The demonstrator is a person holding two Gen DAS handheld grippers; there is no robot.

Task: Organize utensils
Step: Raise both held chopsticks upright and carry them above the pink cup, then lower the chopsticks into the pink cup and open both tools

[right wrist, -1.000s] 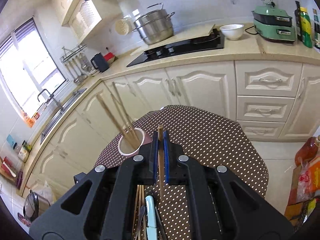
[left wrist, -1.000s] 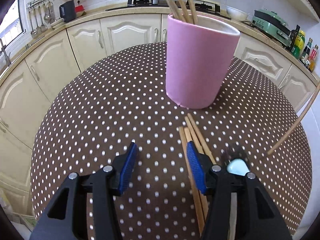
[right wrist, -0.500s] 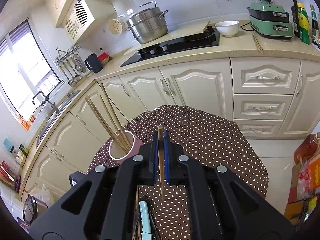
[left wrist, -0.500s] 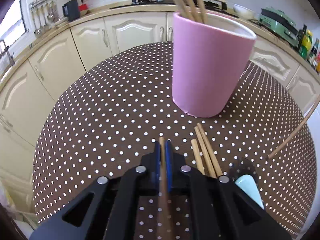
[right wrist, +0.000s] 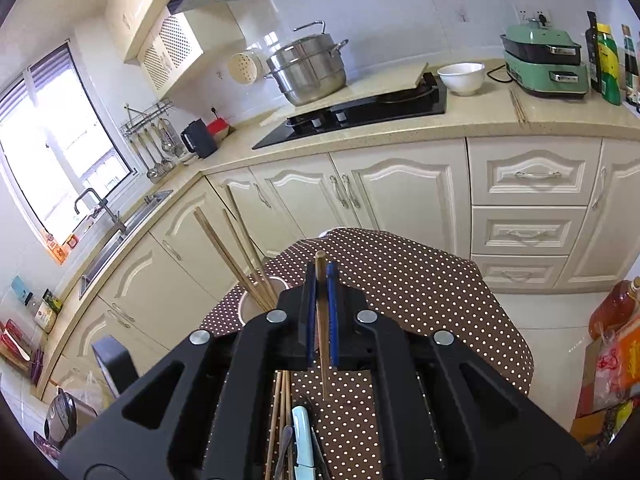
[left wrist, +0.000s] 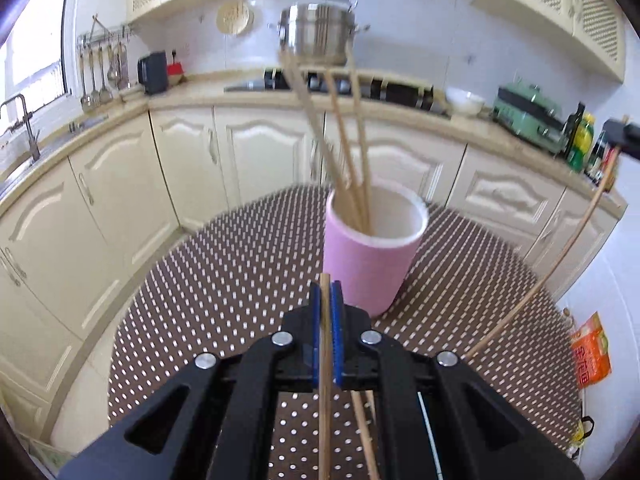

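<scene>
The left tongs [left wrist: 326, 292] are clamped on a single wooden chopstick [left wrist: 325, 360], its blue pads pressed against both sides; the stick runs back under the tool body and its tip pokes out just past the pads. These tongs have just been closing, and the chopstick is what sits between them. They hang above the worktop [left wrist: 224, 280], a round top under a brown cloth with white dots, pointing toward the pink cup [left wrist: 366, 264] that stands near the worktop's middle, toward its far edge. Three long chopsticks in the cup [left wrist: 352, 152] lean to the left against its rim.

The right tongs [right wrist: 320, 276] are also closed tight on a chopstick of their own [right wrist: 322, 332], held upright between the blue pads with its end sticking up a little above them. In the left wrist view that stick shows as a long thin curve [left wrist: 560, 264] over the worktop's right edge.

Below the right tongs, toward the near edge of the worktop, more loose chopsticks [right wrist: 280, 412] lie side by side, with a pale blue-handled utensil [right wrist: 302, 436] touching them on the right. Its working end is hidden, so I cannot tell what kind it is.
</scene>
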